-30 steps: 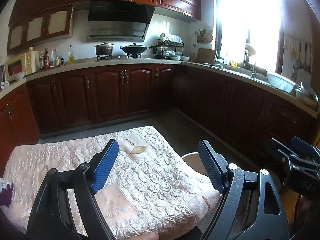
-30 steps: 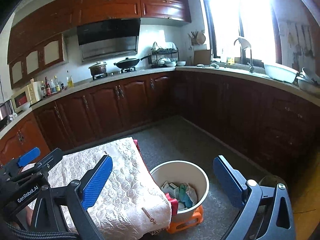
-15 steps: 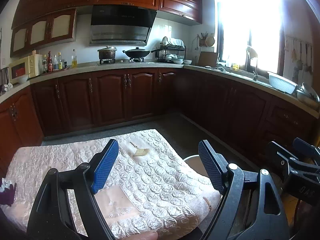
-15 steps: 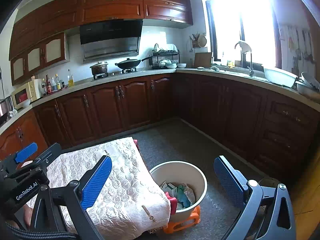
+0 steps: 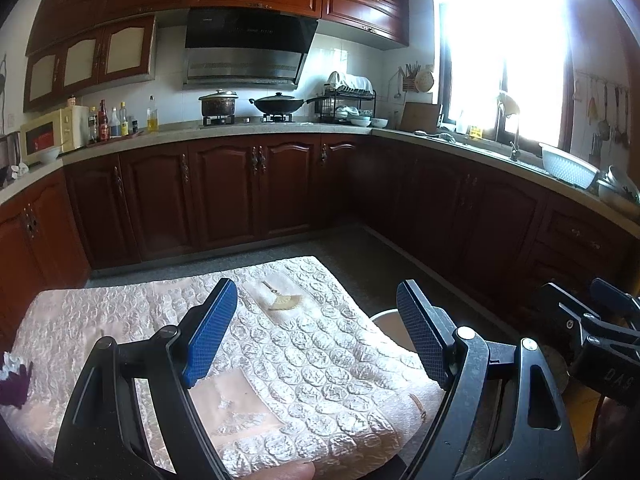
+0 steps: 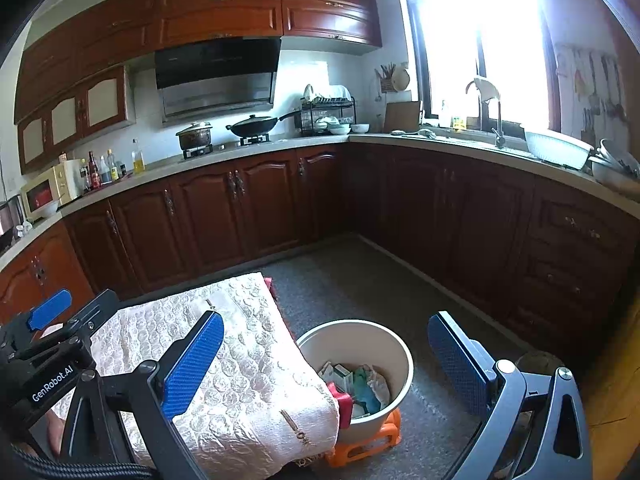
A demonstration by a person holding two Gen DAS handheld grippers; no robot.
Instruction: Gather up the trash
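Left wrist view has the left gripper (image 5: 312, 332) with its blue pads spread wide and nothing between them, held above the desk (image 5: 100, 320), which is draped in a pale embossed cloth. Just beyond the pads lies a small fan-shaped tan scrap (image 5: 285, 301) on the cloth, and at the far left edge sits a dark purple and white bit (image 5: 14, 376) that is too cropped to identify. Past the right-hand edge of the cloth, only a sliver of the bin's rim shows.

From the right wrist view, the right gripper (image 6: 324, 364) is likewise spread apart and empty, hanging over the gap between the desk's corner and the cream trash bin (image 6: 404, 364). That bin stands on an orange stool (image 6: 372, 440) tight against the desk, with wrappers and crumpled paper (image 6: 356, 384) already inside.

The risks look to come from the cloth and the perch. That tan scrap is thin and flat, so pads closing on it may pinch the loose cloth instead and drag it, sliding the other bits off the edge. The bin sits raised on a small stool; a knock from the right gripper could tip it and spill the contents on the kitchen floor (image 6: 360, 280). With both grippers near each other at the desk's corner, they could also collide.
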